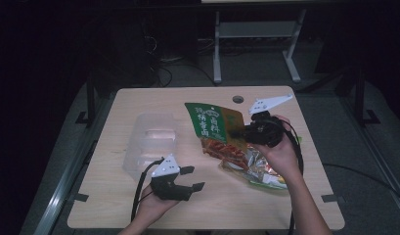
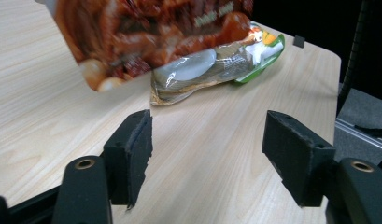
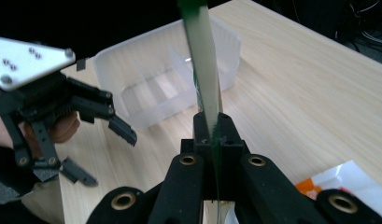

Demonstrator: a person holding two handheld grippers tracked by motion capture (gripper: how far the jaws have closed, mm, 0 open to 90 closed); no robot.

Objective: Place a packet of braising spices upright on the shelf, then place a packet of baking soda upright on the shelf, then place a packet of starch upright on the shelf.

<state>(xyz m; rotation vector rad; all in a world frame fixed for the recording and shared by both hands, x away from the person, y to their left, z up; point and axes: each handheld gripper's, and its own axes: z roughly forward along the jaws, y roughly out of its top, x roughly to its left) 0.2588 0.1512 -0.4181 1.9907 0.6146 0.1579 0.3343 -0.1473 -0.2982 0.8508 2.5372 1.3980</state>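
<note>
A green snack bag [image 1: 207, 122] with a red food picture hangs above the table, and my right gripper [image 1: 235, 132] is shut on its right edge. In the right gripper view the bag's thin green edge [image 3: 203, 74] rises straight up from between the closed jaws of that gripper [image 3: 212, 135]. A second, shiny packet [image 1: 258, 171] lies flat on the table under my right hand. My left gripper [image 1: 191, 178] stands open near the front edge with nothing between its pads [image 2: 132, 147]. Ahead of it are the hanging bag [image 2: 146, 37] and the lying packet [image 2: 212, 70].
A clear plastic container [image 1: 151, 139] with dividers stands left of centre, also seen beyond the bag [image 3: 165, 79]. The left gripper [image 3: 104, 154] shows open in the right gripper view. A round hole [image 1: 238, 99] is near the table's far edge. Table legs stand behind.
</note>
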